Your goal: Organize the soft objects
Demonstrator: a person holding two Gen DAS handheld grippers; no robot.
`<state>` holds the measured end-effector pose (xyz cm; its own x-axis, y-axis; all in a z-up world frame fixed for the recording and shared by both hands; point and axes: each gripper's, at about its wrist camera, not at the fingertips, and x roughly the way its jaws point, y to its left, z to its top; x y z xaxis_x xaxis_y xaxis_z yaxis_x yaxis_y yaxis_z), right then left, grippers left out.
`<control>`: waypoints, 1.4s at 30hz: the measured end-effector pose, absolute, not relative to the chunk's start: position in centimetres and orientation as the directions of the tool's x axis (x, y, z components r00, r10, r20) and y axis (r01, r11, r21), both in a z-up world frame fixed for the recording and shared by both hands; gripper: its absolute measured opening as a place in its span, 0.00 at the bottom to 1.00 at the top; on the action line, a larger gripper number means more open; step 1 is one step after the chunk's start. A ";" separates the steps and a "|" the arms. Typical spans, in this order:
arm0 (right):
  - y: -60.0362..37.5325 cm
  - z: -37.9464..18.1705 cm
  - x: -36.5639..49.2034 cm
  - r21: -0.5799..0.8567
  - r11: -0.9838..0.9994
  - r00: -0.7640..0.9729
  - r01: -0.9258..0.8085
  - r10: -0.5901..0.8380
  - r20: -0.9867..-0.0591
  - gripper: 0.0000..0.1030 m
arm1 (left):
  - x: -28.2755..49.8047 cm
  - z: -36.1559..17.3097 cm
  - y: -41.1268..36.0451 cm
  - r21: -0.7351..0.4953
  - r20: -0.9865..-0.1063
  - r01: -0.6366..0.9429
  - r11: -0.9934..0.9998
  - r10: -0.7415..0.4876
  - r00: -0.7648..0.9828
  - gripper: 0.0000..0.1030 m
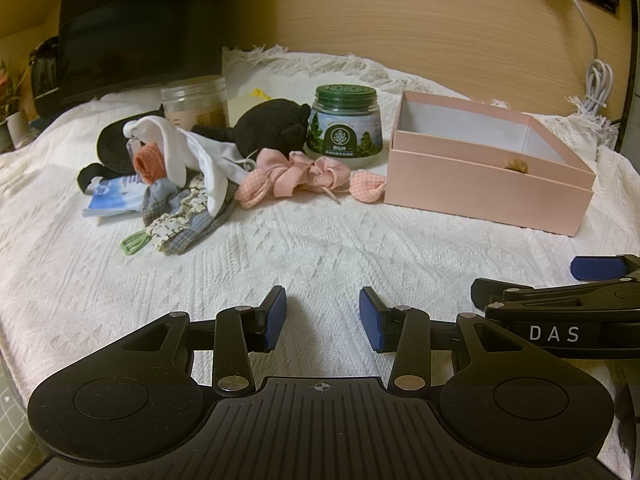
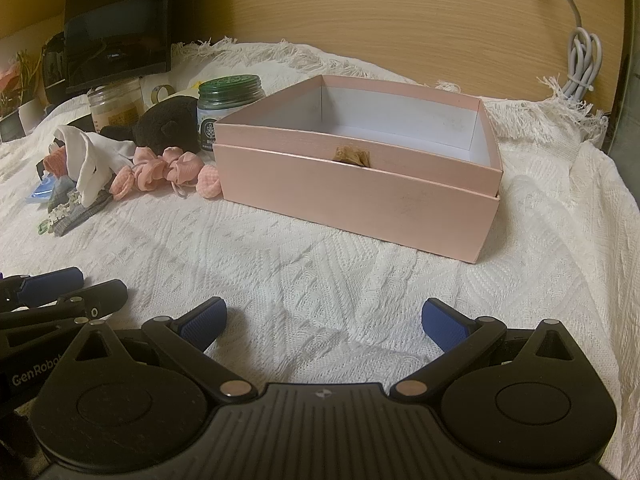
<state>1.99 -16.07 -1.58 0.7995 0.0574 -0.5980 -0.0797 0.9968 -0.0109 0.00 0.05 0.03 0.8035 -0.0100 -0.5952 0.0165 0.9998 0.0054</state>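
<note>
- Side by side, the left gripper (image 1: 322,318) and the right gripper (image 2: 324,322) are held low over the near part of the white woven cloth (image 1: 320,240); both sets of blue pads are seen apart, the right pair wider, and nothing is gripped by either.
- Beyond the right gripper, to the far right, a pink box (image 2: 360,196) is set open on the cloth, seated in its upturned lid; only a small brownish scrap (image 2: 352,157) is seen at its front wall, and what it is cannot be told.
- To the far left, the soft things are piled together: a pink scrunchie-like ribbon (image 1: 304,174) lying nearest the box, a white cloth (image 1: 192,156), a black plush toy (image 1: 272,126), an orange knitted piece (image 1: 150,164) and a patterned fabric piece (image 1: 188,224).
- Judged from this, no item has yet been lifted; the pink ribbon, closest to the box and lying loose, is probably best taken first, pinched at a bunched fold so that it does not trail.
- Care should be taken that the jars just behind the pile are not knocked.
- Counted: two grippers, one box, two jars — a green-lidded jar (image 1: 346,128) and a clear jar (image 1: 196,106) — one plush toy, one white cloth.
</note>
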 end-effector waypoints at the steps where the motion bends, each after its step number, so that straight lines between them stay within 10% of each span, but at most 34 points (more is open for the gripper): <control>1: -16.1 -1.6 1.9 -0.010 0.997 0.799 -0.080 0.058 -0.598 1.00 | 0.0 0.0 0.1 0.004 -0.597 0.017 1.000 -0.011 0.802 0.44; 28: -12.3 2.5 6.3 -0.076 0.995 0.664 -0.063 -0.015 -0.748 1.00 | 5.8 4.3 9.8 -0.281 -0.737 0.295 0.913 -0.402 0.543 0.35; 42: -0.9 7.3 9.7 -0.059 0.971 0.735 -0.232 0.135 -0.665 1.00 | 12.7 8.7 30.1 -0.313 -0.596 -0.032 0.949 -0.170 0.785 0.35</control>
